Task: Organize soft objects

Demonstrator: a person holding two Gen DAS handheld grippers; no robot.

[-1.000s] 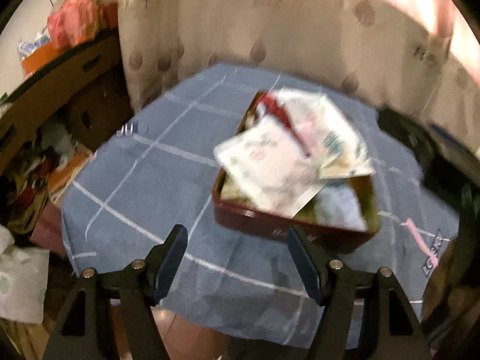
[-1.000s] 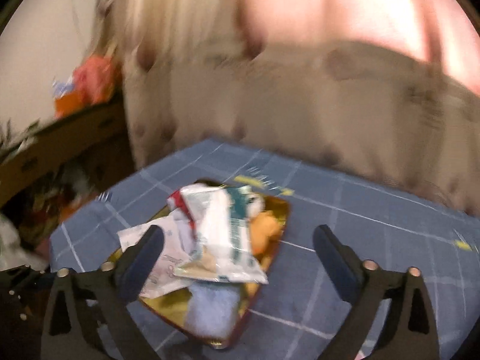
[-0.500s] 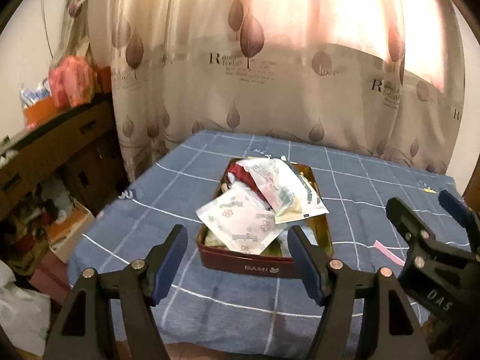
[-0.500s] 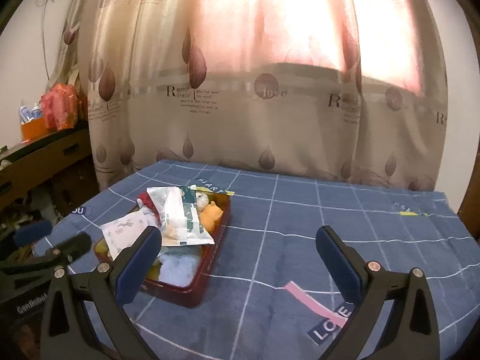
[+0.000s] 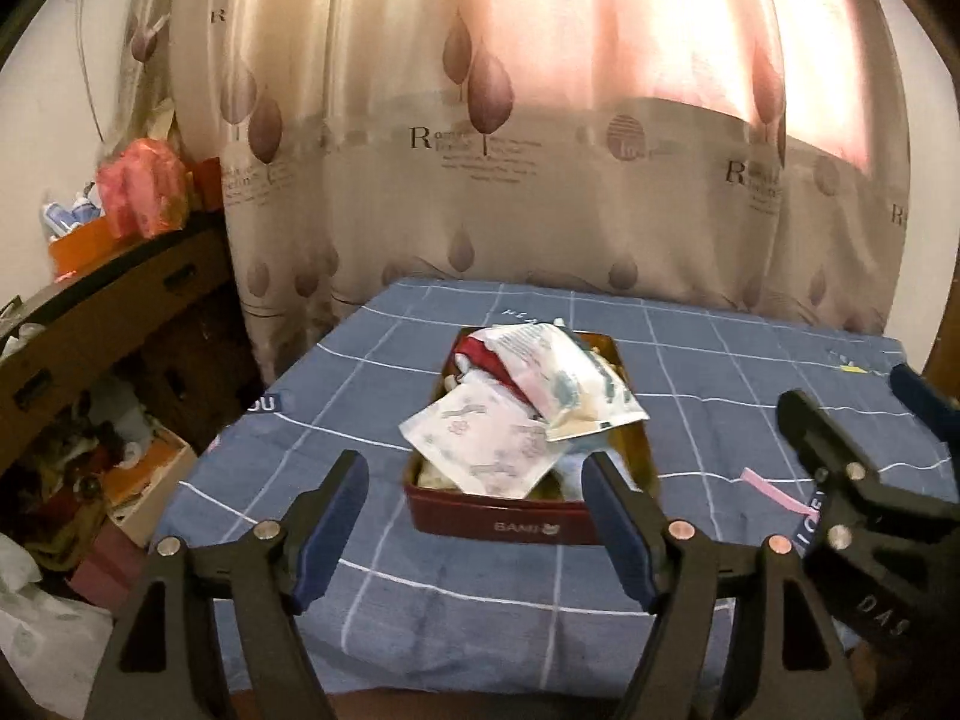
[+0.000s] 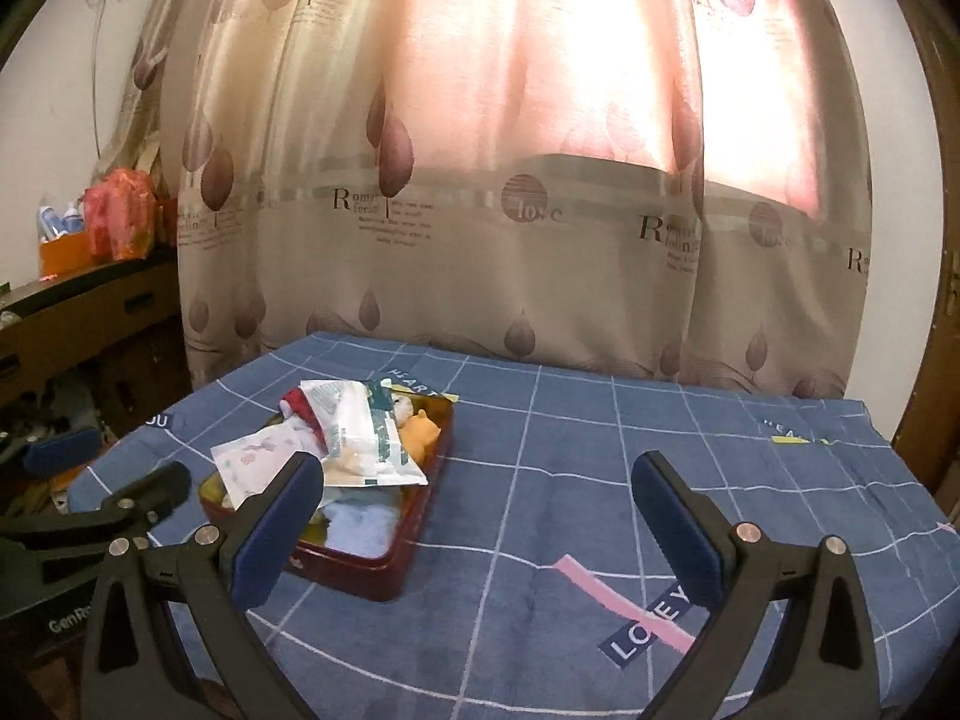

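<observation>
A dark red tin (image 5: pixel 510 519) (image 6: pixel 384 570) stands on the blue checked tablecloth (image 5: pixel 384 396). It is heaped with soft things: a white floral packet (image 5: pixel 486 450) (image 6: pixel 252 459), a white and teal packet (image 5: pixel 570 384) (image 6: pixel 366 432), a red cloth (image 5: pixel 480 357), an orange plush (image 6: pixel 417 432) and a light blue cloth (image 6: pixel 360 531). My left gripper (image 5: pixel 477 519) is open and empty, just in front of the tin. My right gripper (image 6: pixel 477 525) is open and empty, to the right of the tin; it also shows in the left wrist view (image 5: pixel 840 450).
A leaf-print curtain (image 6: pixel 480 210) hangs behind the table. A wooden cabinet (image 5: pixel 90 330) with orange and pink items stands at the left, with clutter on the floor below. Bare tablecloth (image 6: pixel 690 450) lies right of the tin.
Both views have gone from blurred and looking down on the tin to steady and more level. Both grippers have drawn back from the tin and stayed open.
</observation>
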